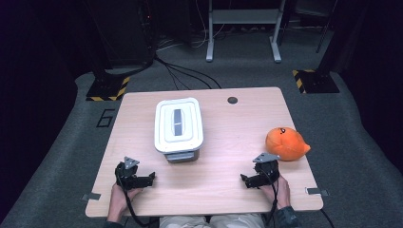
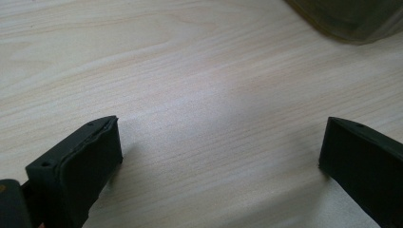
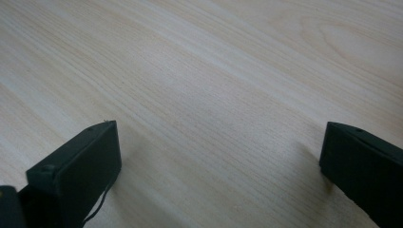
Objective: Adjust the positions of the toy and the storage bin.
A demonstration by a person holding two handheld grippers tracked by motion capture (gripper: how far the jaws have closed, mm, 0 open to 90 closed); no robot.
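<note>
A grey storage box with a white lid [image 1: 178, 128] stands on the wooden table [image 1: 228, 137], left of its middle. An orange plush toy [image 1: 285, 143] lies near the right edge. My left gripper [image 1: 151, 178] rests on the table at the front left, pointing right, open and empty. In the left gripper view its jaws stand wide apart [image 2: 221, 142] over bare wood, with a corner of the box [image 2: 351, 19] at the top right. My right gripper [image 1: 243, 179] rests at the front right, just below the plush, pointing left. Its jaws also stand wide apart [image 3: 221, 142] with nothing between them.
A round cable hole [image 1: 232, 100] sits near the table's far edge. Bare wood lies between the two grippers along the front. Beyond the table, on grey carpet, stand a white desk frame [image 1: 242, 28], black stands with hazard-striped bases [image 1: 108, 89] and trailing cables.
</note>
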